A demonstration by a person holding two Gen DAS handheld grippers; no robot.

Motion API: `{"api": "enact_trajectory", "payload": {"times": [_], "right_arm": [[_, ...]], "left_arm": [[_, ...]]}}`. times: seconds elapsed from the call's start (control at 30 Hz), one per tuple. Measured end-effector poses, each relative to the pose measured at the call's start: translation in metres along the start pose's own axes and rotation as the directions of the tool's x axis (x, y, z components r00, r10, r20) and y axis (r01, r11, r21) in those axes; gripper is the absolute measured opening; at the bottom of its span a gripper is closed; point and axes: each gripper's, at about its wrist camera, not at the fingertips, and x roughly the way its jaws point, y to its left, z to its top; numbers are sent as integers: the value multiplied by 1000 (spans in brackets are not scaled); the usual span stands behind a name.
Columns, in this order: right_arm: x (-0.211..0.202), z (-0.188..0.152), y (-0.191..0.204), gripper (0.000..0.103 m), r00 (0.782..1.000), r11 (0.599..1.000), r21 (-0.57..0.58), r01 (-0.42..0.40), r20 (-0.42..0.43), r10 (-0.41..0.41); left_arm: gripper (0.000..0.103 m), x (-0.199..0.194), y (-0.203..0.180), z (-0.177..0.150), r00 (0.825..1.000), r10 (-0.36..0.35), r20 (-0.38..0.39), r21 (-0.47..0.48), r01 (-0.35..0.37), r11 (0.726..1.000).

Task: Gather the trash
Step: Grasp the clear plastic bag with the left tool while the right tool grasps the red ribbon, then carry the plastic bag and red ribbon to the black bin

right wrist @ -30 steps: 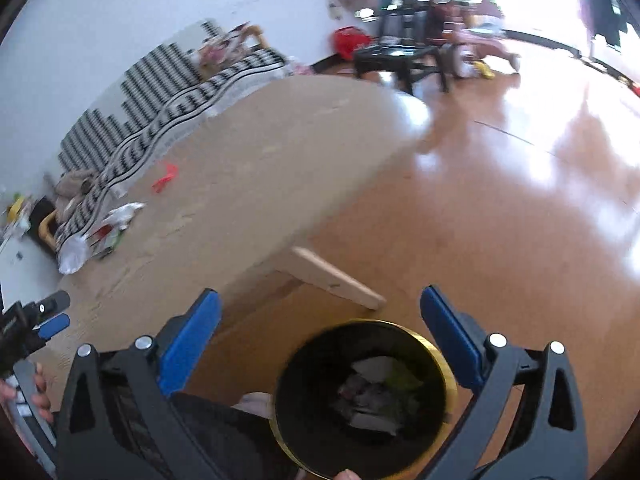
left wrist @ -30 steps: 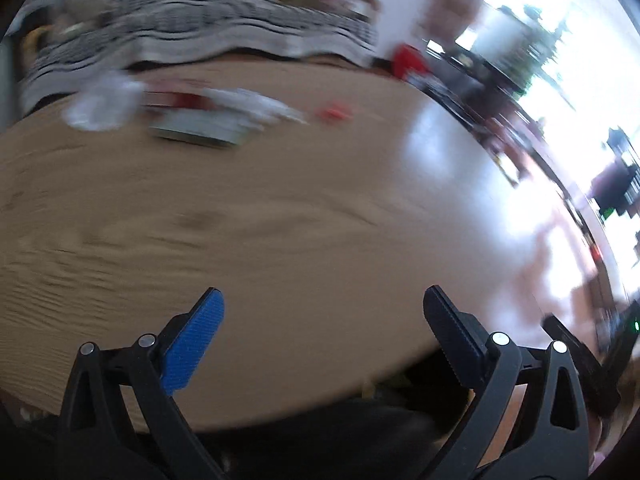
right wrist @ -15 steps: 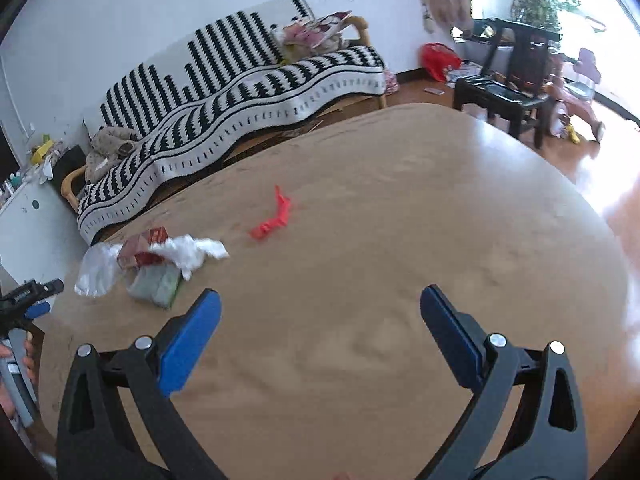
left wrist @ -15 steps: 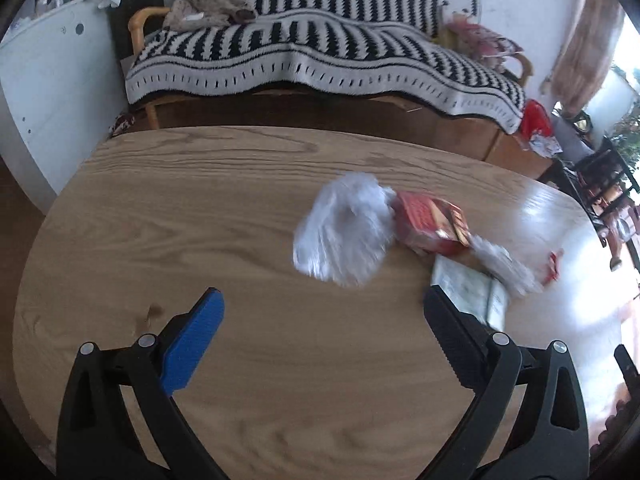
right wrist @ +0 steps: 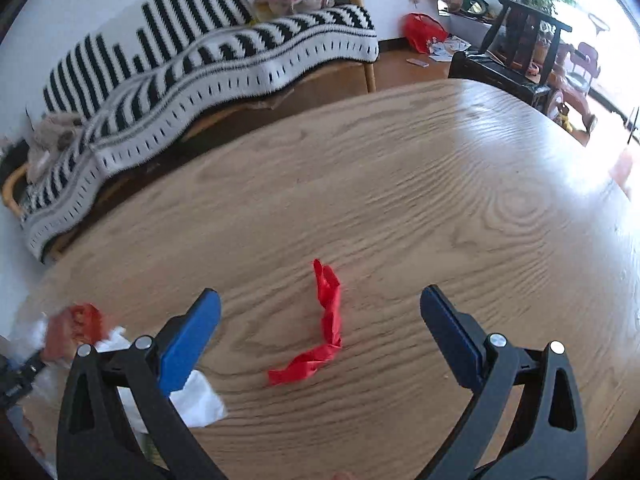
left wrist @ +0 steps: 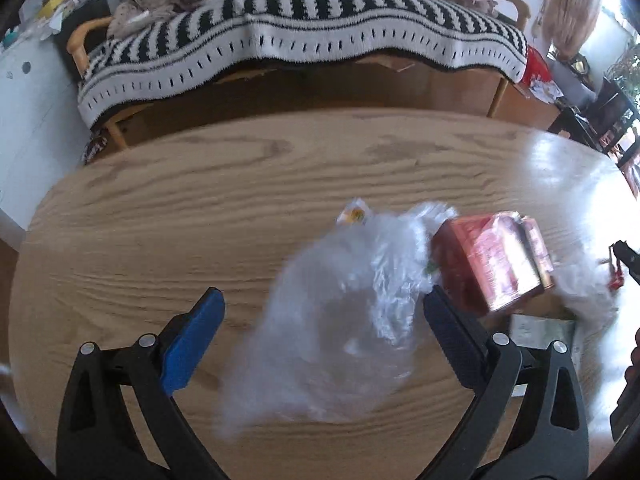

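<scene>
Clear crumpled plastic bag (left wrist: 340,312) lies on the wooden table (left wrist: 160,216) between the spread fingers of the left gripper (left wrist: 322,320), touching a red box (left wrist: 496,260). Right gripper (right wrist: 320,320), also spread, frames a red wrapper strip (right wrist: 324,328); white tissue (right wrist: 196,400) lies beside its left finger.

Daylight floods in from the window (right wrist: 600,20) at right, blown out to white. Glare washes the table (right wrist: 520,152) near it in both views. The bag (left wrist: 344,312) and box (left wrist: 496,260) are smeared by motion blur. Fisheye bending curves the sofa (left wrist: 300,28); corners go black.
</scene>
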Motion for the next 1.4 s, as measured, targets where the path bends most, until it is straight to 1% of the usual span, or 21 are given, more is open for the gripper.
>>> {"api": "enact_trajectory", "payload": {"times": [0.03, 0.07, 0.1, 0.13, 0.27, 0.37, 0.47, 0.57, 0.6, 0.63, 0.67, 0.7, 0.73, 0.8, 0.97, 1.1, 1.23, 1.33, 1.4], "right_arm": [[1, -2, 1, 97, 1000, 1000, -25, 13, 25, -12], [2, -4, 3, 98, 1000, 999, -38, 13, 18, -13], [2, -4, 3, 97, 1000, 999, -50, 4, 21, -3], [2, -4, 2, 97, 1000, 998, -55, -9, 18, 10], [4, -1, 1, 97, 1000, 997, -73, -2, 11, 3], [5, -1, 0, 98, 1000, 997, -74, 4, 11, -3], [10, -2, 6, 98, 998, 991, -120, 63, -4, -64], [8, -6, 2, 98, 998, 992, -117, 57, -2, -57], [7, -8, 2, 98, 999, 991, -122, 52, -2, -53], [6, -8, 1, 97, 999, 990, -134, 37, 1, -37], [0, -9, 1, 80, 999, 989, -149, 20, 27, -17], [-6, -11, 0, 20, 999, 988, -152, 8, 46, -1], [-8, -14, -5, 10, 998, 991, -131, -39, 40, 45], [-13, -19, -9, 10, 998, 990, -131, -50, 41, 55], [-26, -20, -23, 10, 993, 993, -86, -81, 74, 88], [-55, -23, -26, 10, 983, 988, -78, -133, 120, 142], [-97, -45, -31, 10, 961, 976, -70, -206, 172, 215], [-119, -60, -35, 10, 954, 973, -68, -222, 190, 231], [-127, -70, -38, 10, 953, 970, -61, -234, 182, 241]], "left_arm": [[97, 9, 2, -3, 1000, -15, -26, -10, 15, 1000], [97, 13, 1, -4, 1000, 14, -2, 9, -14, 1000], [97, 13, 0, -6, 999, 13, 32, 31, -14, 999], [97, 13, 1, -8, 998, 3, 56, 24, -4, 1000], [98, 12, 0, -12, 995, 21, 99, -3, -21, 1000], [98, 12, -2, -14, 993, 28, 117, -11, -27, 1000], [98, 13, -3, -14, 992, 28, 126, -12, -27, 1000], [96, 11, -2, -15, 991, 28, 128, -12, -27, 1000], [84, 9, -2, -16, 990, 31, 139, -15, -29, 999], [44, 3, -3, -18, 985, 35, 167, -9, -34, 999], [24, 0, -4, -18, 984, 37, 173, -1, -37, 999], [10, -3, -5, -20, 985, 49, 167, -4, -49, 999], [6, -4, -4, -24, 985, 33, 170, -17, -31, 999], [4, -9, -4, -30, 982, 45, 181, -32, -40, 999], [4, -40, -1, -45, 975, 26, 219, -67, -11, 998], [4, -71, 8, -53, 972, 11, 236, -110, 16, 994], [4, -107, 14, -64, 964, -2, 265, -142, 42, 989], [4, -131, 14, -73, 958, -3, 288, -144, 46, 988], [4, -146, 14, -78, 954, -1, 301, -146, 47, 988]]}}
